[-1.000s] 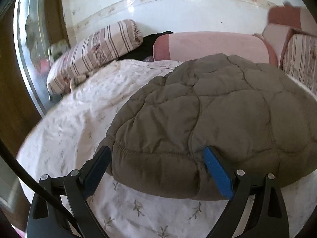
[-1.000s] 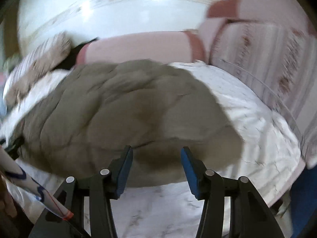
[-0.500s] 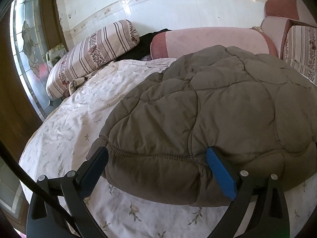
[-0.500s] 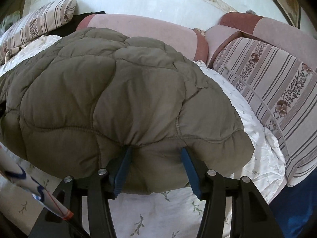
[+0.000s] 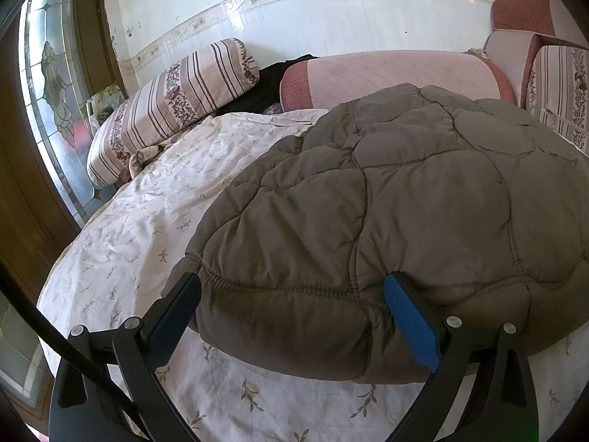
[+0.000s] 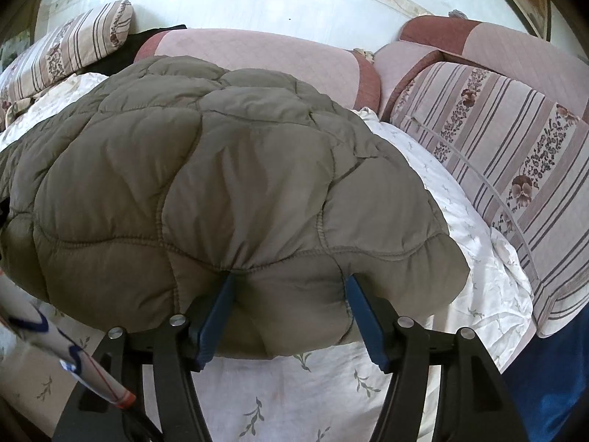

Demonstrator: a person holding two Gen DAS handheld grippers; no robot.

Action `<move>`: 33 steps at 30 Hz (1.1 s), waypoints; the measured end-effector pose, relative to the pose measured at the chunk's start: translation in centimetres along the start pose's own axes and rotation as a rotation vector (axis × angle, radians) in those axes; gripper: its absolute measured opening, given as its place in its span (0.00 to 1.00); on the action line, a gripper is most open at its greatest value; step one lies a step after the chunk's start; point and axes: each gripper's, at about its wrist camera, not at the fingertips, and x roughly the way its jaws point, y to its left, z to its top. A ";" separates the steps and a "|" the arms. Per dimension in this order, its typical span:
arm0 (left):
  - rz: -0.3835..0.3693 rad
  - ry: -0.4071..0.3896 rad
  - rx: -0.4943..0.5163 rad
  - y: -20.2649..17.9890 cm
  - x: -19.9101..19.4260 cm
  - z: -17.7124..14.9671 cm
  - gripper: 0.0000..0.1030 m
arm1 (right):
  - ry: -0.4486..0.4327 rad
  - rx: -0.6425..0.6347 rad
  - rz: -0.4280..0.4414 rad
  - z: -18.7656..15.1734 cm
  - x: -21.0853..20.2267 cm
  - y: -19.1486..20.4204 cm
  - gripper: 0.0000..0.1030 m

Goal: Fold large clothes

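A puffy olive-brown quilted jacket [image 5: 405,213] lies on a bed with a white floral sheet [image 5: 147,213]. It also fills the right wrist view [image 6: 228,191]. My left gripper [image 5: 294,294] is open, its jaws spread wide on either side of the jacket's near elastic hem at its left part. My right gripper [image 6: 289,291] is open, narrower, with both blue pads pressed into the near hem at the jacket's right part. Neither jaw pair has closed on the fabric.
A striped floral bolster [image 5: 173,107] lies at the bed's far left, a pink bolster [image 5: 386,73] at the head, striped cushions [image 6: 515,169] along the right. A stained-glass door [image 5: 48,84] stands at left. A white tube [image 6: 62,350] shows at lower left.
Both grippers have moved forward to the jacket's near hem, so it looks larger. The right view has steadied from a blurred swing. The jaws stay open.
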 end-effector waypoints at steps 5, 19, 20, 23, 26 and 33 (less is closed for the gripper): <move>0.001 -0.001 0.000 0.0 0.0 0.0 0.96 | 0.000 -0.001 -0.004 0.0 0.0 0.1 0.68; 0.001 0.000 -0.002 -0.1 -0.2 0.1 0.96 | -0.028 0.079 0.025 0.5 -2.0 -1.1 0.72; 0.000 0.001 -0.003 -0.1 -0.2 0.2 0.96 | -0.056 0.105 0.031 0.7 -2.9 -1.5 0.72; 0.003 -0.002 0.000 -0.1 -0.2 0.2 0.96 | -0.142 0.168 0.074 1.3 -4.8 -2.5 0.72; 0.015 -0.011 0.013 -0.2 -0.2 0.2 0.97 | -0.206 0.176 0.130 2.4 -5.6 -2.4 0.72; 0.008 -0.008 0.011 -0.4 0.0 0.1 0.97 | -0.080 0.185 0.189 3.4 -1.5 -0.4 0.69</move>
